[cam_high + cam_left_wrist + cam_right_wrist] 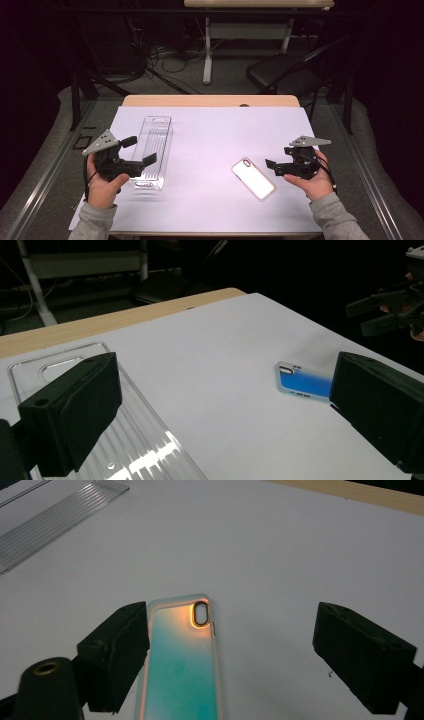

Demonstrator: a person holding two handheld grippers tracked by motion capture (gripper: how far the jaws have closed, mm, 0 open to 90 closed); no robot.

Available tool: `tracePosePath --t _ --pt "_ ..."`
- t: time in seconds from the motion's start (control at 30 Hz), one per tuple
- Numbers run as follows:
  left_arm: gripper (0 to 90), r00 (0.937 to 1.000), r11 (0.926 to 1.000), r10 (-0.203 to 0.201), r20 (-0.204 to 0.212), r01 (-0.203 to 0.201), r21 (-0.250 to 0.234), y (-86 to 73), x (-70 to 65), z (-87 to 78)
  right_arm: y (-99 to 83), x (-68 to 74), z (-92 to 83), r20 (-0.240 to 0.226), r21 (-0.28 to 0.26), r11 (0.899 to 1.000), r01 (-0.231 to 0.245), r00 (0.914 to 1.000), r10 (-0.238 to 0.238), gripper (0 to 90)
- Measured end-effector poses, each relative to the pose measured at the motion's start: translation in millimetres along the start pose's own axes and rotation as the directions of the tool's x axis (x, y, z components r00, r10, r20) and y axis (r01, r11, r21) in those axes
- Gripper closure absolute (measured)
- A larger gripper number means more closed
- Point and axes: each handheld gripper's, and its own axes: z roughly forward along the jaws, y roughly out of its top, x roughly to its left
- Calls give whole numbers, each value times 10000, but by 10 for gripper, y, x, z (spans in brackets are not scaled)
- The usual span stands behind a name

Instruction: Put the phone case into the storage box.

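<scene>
A: From the high view, we have our left gripper point(141, 151) spread open just above the near end of the clear plastic tray point(153, 150), and our right gripper point(270, 166) released too, its tips just beside the phone case point(253, 178), which lies flat on the worktop point(210, 135).

B: So nothing is grasped yet. We'd judge this the approach step.

A: In the left gripper view, the tray point(125, 440) runs under our left-hand jaw, and the phone case point(306, 382) lies well ahead, partly behind the other jaw. The right gripper point(372, 315) hangs beyond it, jaws apart.

B: And the right gripper view?

A: The phone case point(185, 670) sits between our open jaws, close against one and well clear of the other, camera hole pointing away from us.

B: Then next we should probably shift to centre the case between the jaws, lower them to its edges, and close gently; it is thin and could slide.
</scene>
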Motion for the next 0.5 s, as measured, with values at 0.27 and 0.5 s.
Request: tracePosePath --t 0.27,0.5 --pt "5 9989 9946 -464 93 454 937 237 56 193 116 -24 29 -159 179 9994 -296 9994 299 105" --pt "40 9984 9967 -542 -142 550 601 316 84 182 235 6 65 -74 797 9968 78 9999 -72 96"
